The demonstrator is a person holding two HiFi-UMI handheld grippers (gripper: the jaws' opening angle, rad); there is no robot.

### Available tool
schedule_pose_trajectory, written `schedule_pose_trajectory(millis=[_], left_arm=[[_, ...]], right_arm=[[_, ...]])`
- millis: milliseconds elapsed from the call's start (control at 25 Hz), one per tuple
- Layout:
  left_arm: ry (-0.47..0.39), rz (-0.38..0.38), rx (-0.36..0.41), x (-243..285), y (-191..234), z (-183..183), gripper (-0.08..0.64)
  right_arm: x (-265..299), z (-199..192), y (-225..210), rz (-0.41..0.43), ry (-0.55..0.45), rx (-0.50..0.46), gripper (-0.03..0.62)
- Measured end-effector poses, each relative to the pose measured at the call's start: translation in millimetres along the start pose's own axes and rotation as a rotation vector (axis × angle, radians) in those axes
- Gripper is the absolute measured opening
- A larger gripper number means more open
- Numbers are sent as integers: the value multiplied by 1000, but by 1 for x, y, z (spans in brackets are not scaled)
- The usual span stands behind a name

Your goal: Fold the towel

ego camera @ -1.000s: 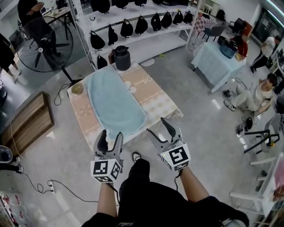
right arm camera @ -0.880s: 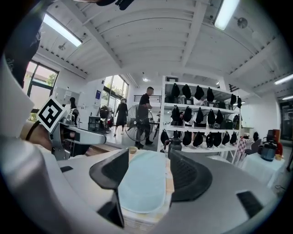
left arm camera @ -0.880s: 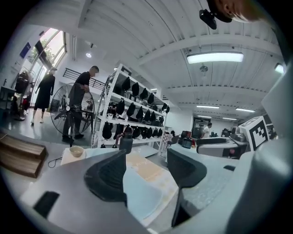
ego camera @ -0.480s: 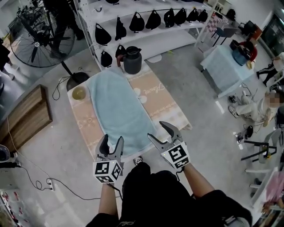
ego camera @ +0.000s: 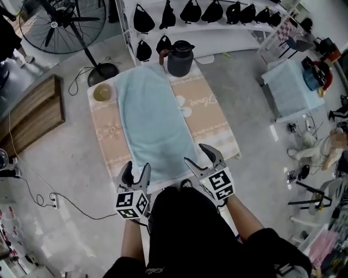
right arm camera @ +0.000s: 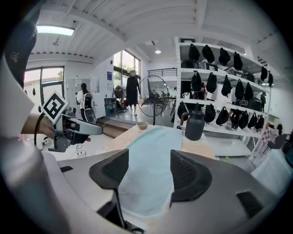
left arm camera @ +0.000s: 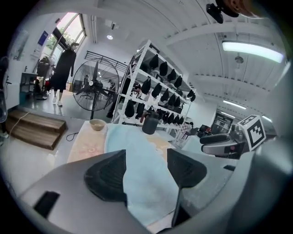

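A long light-blue towel (ego camera: 152,122) lies flat lengthwise on a low table (ego camera: 215,125) covered with a beige patterned cloth. Its near end reaches the table's front edge. My left gripper (ego camera: 135,169) is open just short of the towel's near left corner, holding nothing. My right gripper (ego camera: 201,154) is open beside the near right corner, also with nothing in it. In the left gripper view the towel (left arm camera: 137,160) runs away between the jaws. The right gripper view shows the towel (right arm camera: 153,164) the same way, with the left gripper (right arm camera: 80,129) at its side.
A dark jug (ego camera: 180,57) stands at the table's far end, and a small bowl (ego camera: 102,93) sits at the far left corner. White shelves with black bags (ego camera: 190,12) stand behind. A standing fan (ego camera: 65,21) and a wooden platform (ego camera: 32,117) are to the left. Cables (ego camera: 38,198) cross the floor.
The person has stepped closer to the table. Both grippers now sit at the towel's near edge, still open.
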State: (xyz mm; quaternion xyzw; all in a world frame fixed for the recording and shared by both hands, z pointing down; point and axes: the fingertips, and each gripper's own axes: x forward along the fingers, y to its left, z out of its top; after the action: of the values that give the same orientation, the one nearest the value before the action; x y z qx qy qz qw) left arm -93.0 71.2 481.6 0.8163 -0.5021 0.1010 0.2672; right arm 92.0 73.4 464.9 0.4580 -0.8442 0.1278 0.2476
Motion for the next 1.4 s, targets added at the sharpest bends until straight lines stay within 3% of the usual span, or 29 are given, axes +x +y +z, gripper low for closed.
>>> schedule_pose_trajectory(millis=[440, 840, 1120, 1400], left_arm=[[162, 161, -88, 1, 9, -102, 264], [299, 269, -164, 13, 20, -171, 264], [357, 315, -174, 20, 32, -191, 264], [379, 330, -224, 24, 44, -202, 264]], right_arm=[[18, -73, 1, 126, 119, 25, 265], [28, -147, -22, 96, 233, 129, 264], [41, -178, -25, 95, 295, 283, 264], [50, -201, -22, 99, 370, 330, 261]])
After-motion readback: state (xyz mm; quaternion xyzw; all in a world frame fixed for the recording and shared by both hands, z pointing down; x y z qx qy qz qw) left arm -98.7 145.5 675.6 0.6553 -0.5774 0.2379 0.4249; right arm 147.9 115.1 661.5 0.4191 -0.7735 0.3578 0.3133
